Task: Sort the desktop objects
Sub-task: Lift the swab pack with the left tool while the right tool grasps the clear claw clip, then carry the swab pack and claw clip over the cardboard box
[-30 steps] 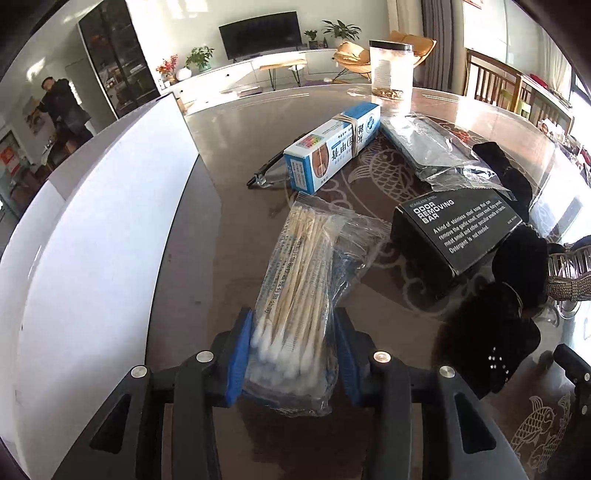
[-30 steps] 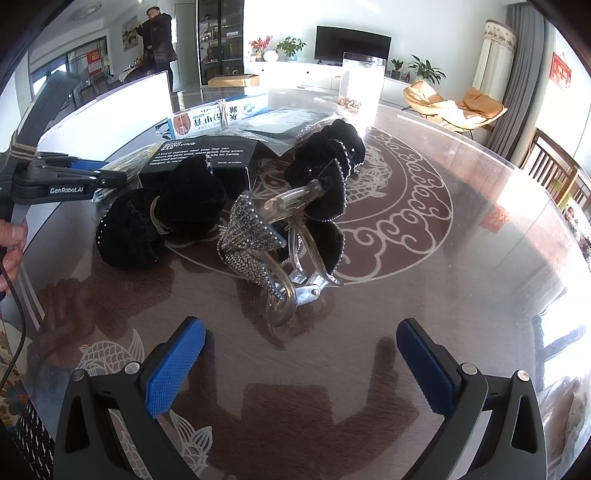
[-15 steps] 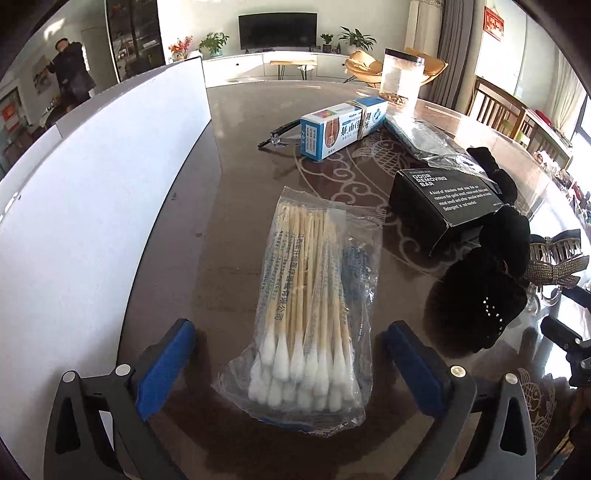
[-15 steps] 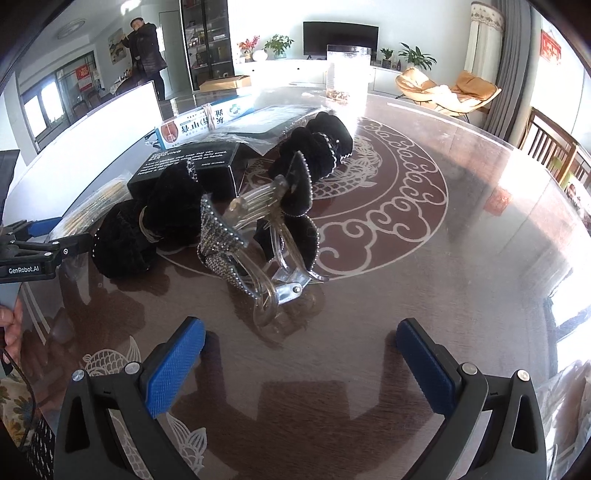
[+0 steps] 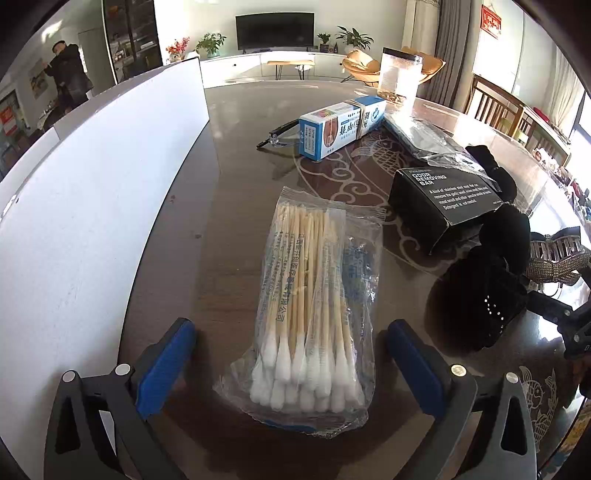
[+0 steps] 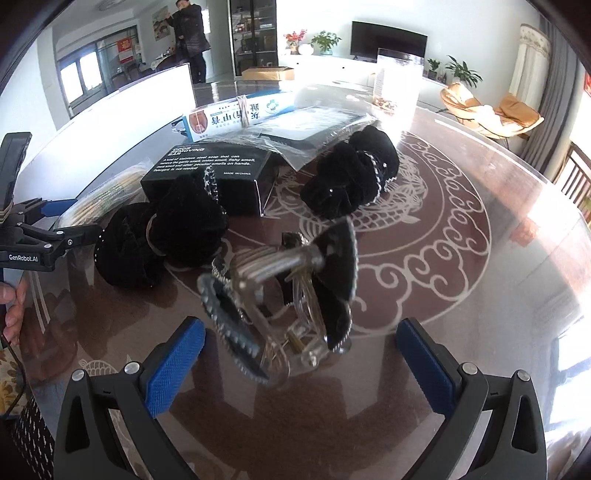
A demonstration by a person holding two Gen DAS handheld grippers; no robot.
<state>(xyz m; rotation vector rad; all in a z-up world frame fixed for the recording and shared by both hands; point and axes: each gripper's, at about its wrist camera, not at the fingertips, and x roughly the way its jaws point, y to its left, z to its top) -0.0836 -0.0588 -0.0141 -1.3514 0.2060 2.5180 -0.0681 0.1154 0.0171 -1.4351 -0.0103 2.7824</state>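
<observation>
Your left tool (image 5: 290, 363) stood wide around the cotton-swab bag (image 5: 314, 317) lying on the desk (image 5: 236, 192), a white board (image 5: 92, 206) alongside; your right tool (image 6: 301, 363) gaped wide at the hair claw (image 6: 280, 299), black scrunchies (image 6: 162, 236) and a black box (image 6: 210, 170) crowding behind.

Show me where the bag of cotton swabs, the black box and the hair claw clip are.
bag of cotton swabs (image 5: 310, 314), left wrist view, on the wooden sticks at mid-bag.
black box (image 5: 448, 192), left wrist view, on its printed top face.
hair claw clip (image 6: 280, 314), right wrist view, on its clear plastic body.

Sunlit living room: television (image 5: 275, 26), orange armchair (image 6: 487, 110), grey curtains (image 5: 452, 48).
</observation>
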